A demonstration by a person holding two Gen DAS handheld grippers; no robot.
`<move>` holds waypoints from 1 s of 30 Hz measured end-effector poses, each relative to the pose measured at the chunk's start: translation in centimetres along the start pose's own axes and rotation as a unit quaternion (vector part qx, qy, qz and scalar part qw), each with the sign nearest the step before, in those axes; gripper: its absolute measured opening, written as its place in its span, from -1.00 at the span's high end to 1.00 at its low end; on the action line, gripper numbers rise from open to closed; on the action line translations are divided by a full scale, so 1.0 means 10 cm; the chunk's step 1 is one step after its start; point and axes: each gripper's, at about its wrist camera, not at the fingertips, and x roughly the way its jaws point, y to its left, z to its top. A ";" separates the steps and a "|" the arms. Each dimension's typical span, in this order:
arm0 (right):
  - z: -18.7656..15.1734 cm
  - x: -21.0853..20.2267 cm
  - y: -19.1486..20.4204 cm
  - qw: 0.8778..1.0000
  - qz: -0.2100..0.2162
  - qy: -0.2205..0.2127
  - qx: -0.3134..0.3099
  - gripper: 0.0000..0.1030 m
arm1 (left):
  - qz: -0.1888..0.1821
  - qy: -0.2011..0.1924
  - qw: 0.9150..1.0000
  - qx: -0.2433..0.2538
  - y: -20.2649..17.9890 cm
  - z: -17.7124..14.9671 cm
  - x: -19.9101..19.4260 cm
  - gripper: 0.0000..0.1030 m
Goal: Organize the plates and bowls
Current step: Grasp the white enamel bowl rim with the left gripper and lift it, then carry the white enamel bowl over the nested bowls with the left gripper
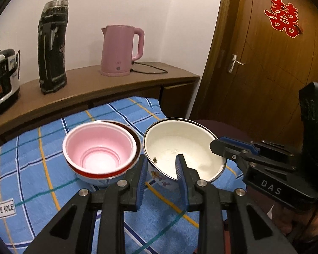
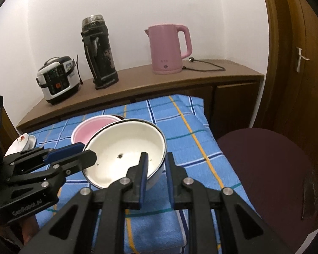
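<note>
Enamel bowl (image 1: 180,148) rim btwn both grippers' fingers (image 1: 181,169), tilted

L black two-finger gripper w/ blue pads (image 1: 162,165) and R black gripper (image 2: 156,165) both part-closed, jaws straddling rim.

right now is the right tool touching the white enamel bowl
Touching. The right wrist view shows the right tool straddling the white enamel bowl, one finger inside against the wall, the other outside the rim.
</note>
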 end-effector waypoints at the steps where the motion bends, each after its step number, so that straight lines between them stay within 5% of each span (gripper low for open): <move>1: 0.01 -0.01 0.01 1.000 0.001 -0.003 -0.001 0.69 | 0.001 -0.002 1.000 0.000 0.01 0.01 -0.01 0.42; 30: 0.56 0.08 0.47 0.998 0.007 -0.050 -0.039 0.68 | 0.040 -0.065 0.997 0.013 0.37 0.42 -0.18 0.42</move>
